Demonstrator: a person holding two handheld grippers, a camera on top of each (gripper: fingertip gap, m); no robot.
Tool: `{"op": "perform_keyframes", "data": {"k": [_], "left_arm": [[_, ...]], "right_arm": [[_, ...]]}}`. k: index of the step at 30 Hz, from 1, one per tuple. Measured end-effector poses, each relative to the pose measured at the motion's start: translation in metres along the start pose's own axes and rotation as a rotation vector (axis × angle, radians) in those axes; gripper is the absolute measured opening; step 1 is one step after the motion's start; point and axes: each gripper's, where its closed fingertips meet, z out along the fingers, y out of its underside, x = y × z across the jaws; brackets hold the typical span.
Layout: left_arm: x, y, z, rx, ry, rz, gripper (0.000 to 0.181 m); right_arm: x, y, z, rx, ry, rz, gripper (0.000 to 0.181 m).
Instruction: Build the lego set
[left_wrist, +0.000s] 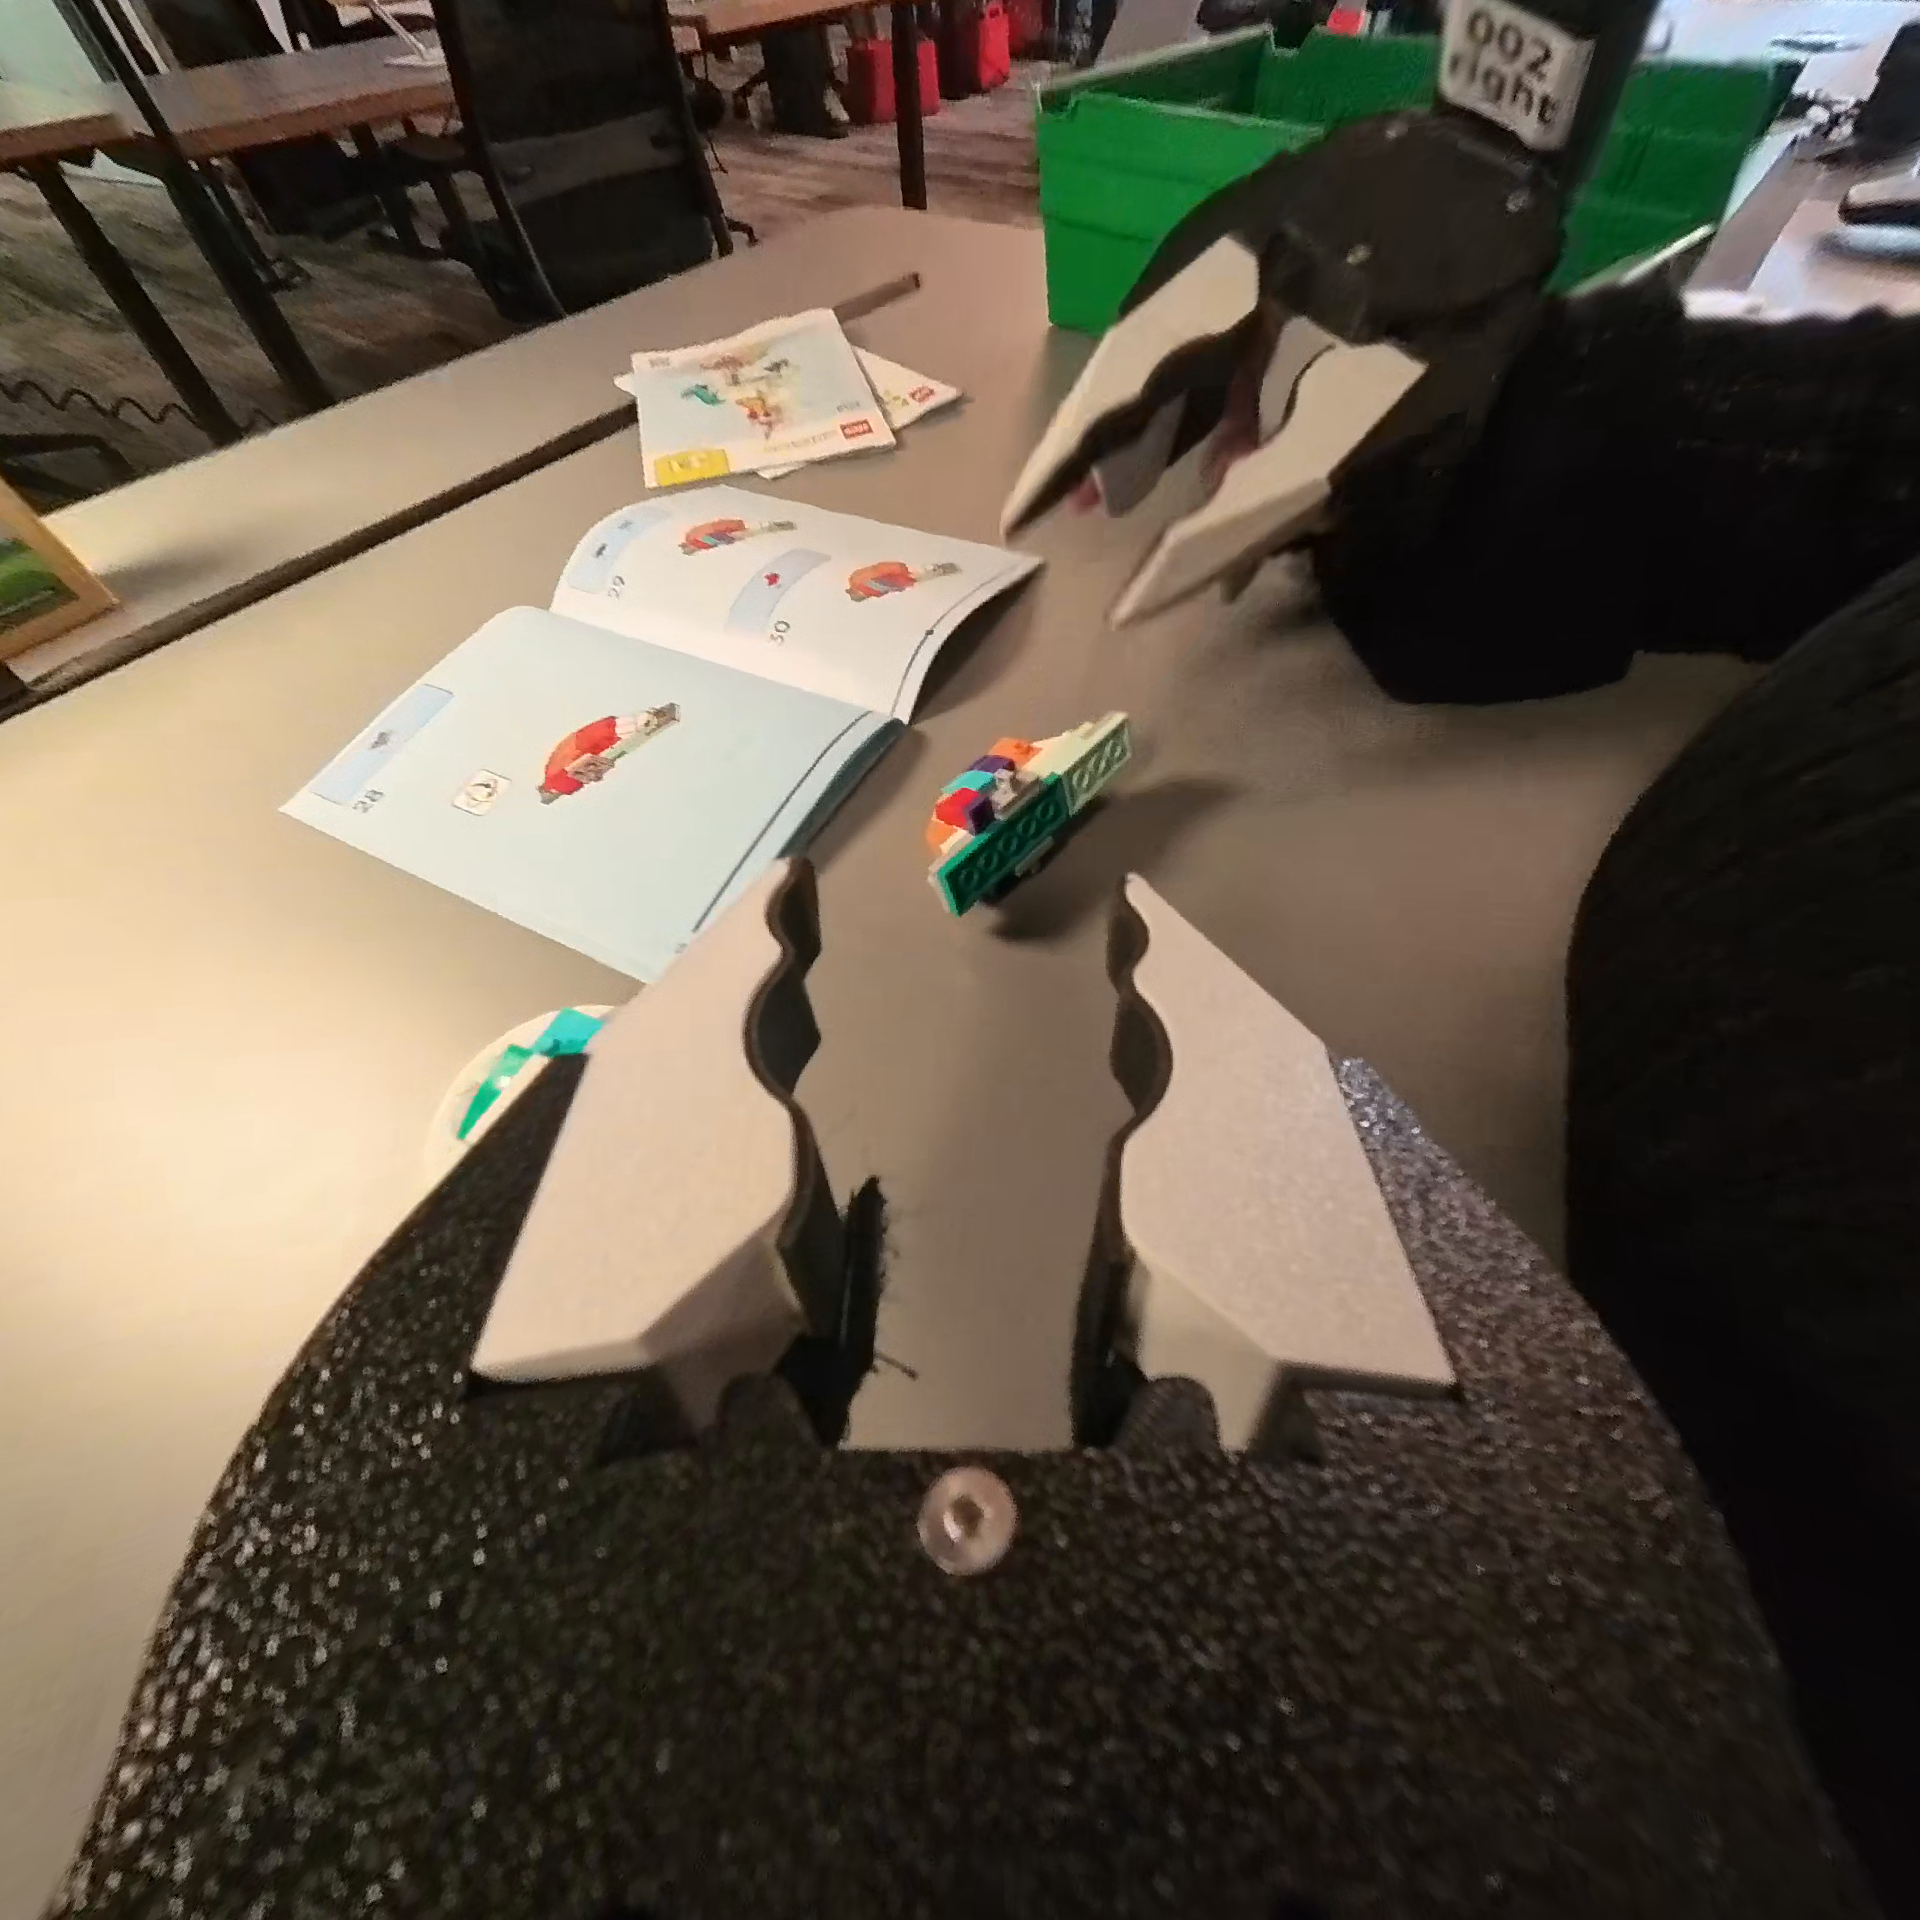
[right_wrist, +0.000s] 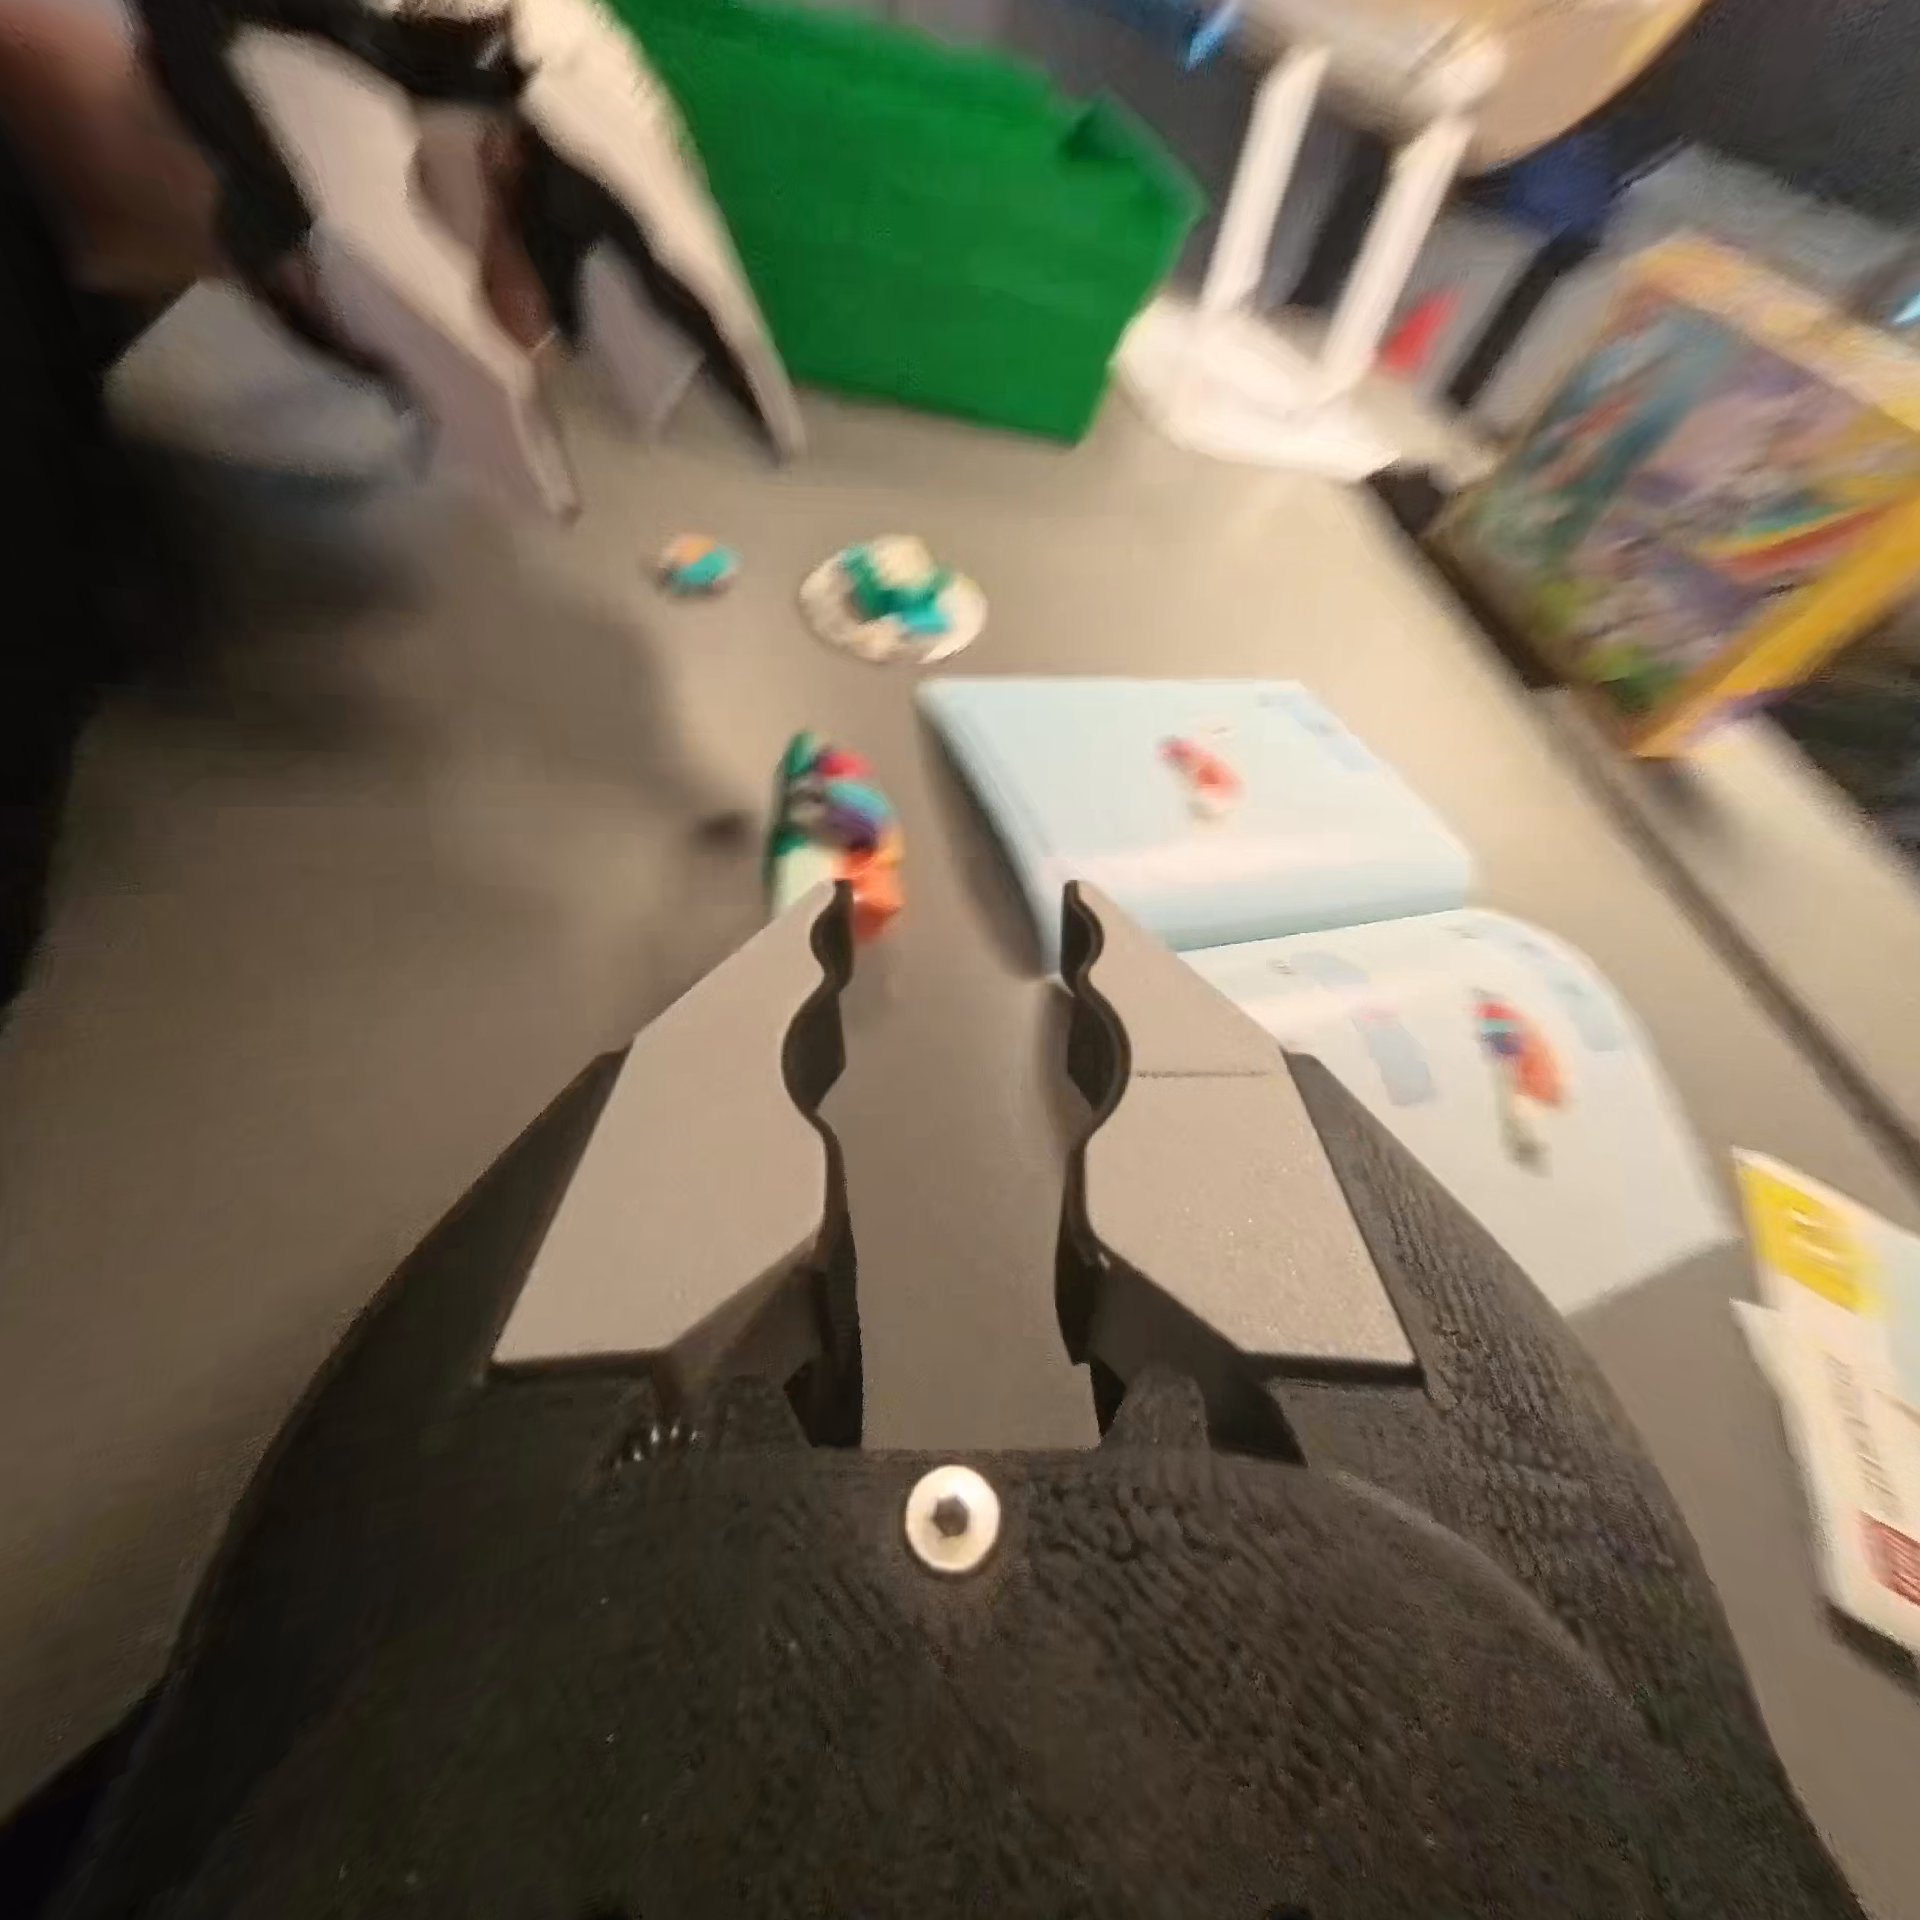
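The left gripper (left_wrist: 961, 894) hangs over the grey table (left_wrist: 208, 935), its jaws apart with only bare tabletop between them. Just beyond its right fingertip sits the model (left_wrist: 1023, 805), a small multicoloured brick build with teal plates on its near side, resting on the table and touching neither gripper. Left of the model, almost against it, lies the open booklet (left_wrist: 644, 727), pale blue pages up. Nearer than the booklet, half hidden behind the left gripper's left finger, a white dish (left_wrist: 499, 1081) holds teal pieces.

Beyond the model the right gripper (left_wrist: 1070, 571) is raised above the table, pointing down toward it, jaws parted and nothing held. Farther than the booklet lies a short stack of leaflets (left_wrist: 758, 400), and past the right gripper stands a green bin (left_wrist: 1143, 187).

The right wrist view is blurred. The right gripper (right_wrist: 951, 899) shows parted jaws around bare table, with the model (right_wrist: 831, 821) just past its left fingertip. The booklet (right_wrist: 1195, 810) lies right of the model. Beyond the model are the dish (right_wrist: 894, 603) and, left of it, a small loose cluster of pieces (right_wrist: 696, 561). The left gripper (right_wrist: 675, 457) hangs farther still, jaws spread, before the green bin (right_wrist: 935, 229). Right of the booklet a colourful box (right_wrist: 1704, 499) stands at the table's edge.
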Motion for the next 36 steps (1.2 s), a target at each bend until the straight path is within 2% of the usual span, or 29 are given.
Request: {"op": "perform_keyframes", "data": {"k": [2,4,6,11,14,17,19,21,23,25,26,28,31,36], "left_arm": [[-0.002,-0.007,-0.004,0.028,-0.01,-0.005,0.055],[-0.002,-0.013,-0.009,0.037,-0.007,-0.025,0.061],[-0.004,-0.02,-0.017,0.051,-0.018,-0.031,0.067],[-0.022,-0.045,-0.061,0.176,-0.13,-0.026,0.068],[-0.037,-0.057,-0.097,0.211,-0.214,-0.054,0.077],[-0.066,-0.059,-0.14,0.189,-0.405,-0.021,0.089],[-0.091,-0.055,-0.175,0.132,-0.571,0.05,0.088],[-0.122,-0.044,-0.215,0.019,-0.742,0.094,0.077],[-0.16,-0.025,-0.261,-0.103,-0.936,0.059,0.068],[-0.188,-0.002,-0.292,-0.173,-1.022,-0.03,0.055],[-0.198,0.011,-0.297,-0.202,-1.01,-0.081,0.045],[-0.218,0.043,-0.296,-0.277,-0.951,-0.183,0.033],[-0.237,0.088,-0.287,-0.434,-0.863,-0.307,0.024],[-0.25,0.099,-0.261,-0.441,-0.734,-0.316,0.025]], "right_arm": [[0.041,-0.02,-0.022,0.189,0.28,-0.021,0.045],[0.07,-0.032,-0.052,0.34,0.533,-0.055,0.043],[0.09,-0.03,-0.076,0.39,0.734,-0.078,0.041],[0.107,-0.02,-0.088,0.326,0.889,-0.12,0.041],[0.114,-0.014,-0.093,0.285,0.948,-0.126,0.038],[0.122,-0.009,-0.1,0.253,1.01,-0.117,0.033],[0.127,-0.005,-0.105,0.229,1.053,-0.118,0.032],[0.131,-0.001,-0.109,0.196,1.096,-0.121,0.03],[0.136,0.003,-0.111,0.165,1.131,-0.121,0.029],[0.139,0.006,-0.114,0.139,1.163,-0.118,0.028],[0.141,0.009,-0.115,0.125,1.178,-0.115,0.027],[0.145,0.012,-0.118,0.102,1.204,-0.11,0.026],[0.149,0.017,-0.12,0.068,1.238,-0.107,0.025],[0.155,0.023,-0.122,0.012,1.278,-0.11,0.025]]}}
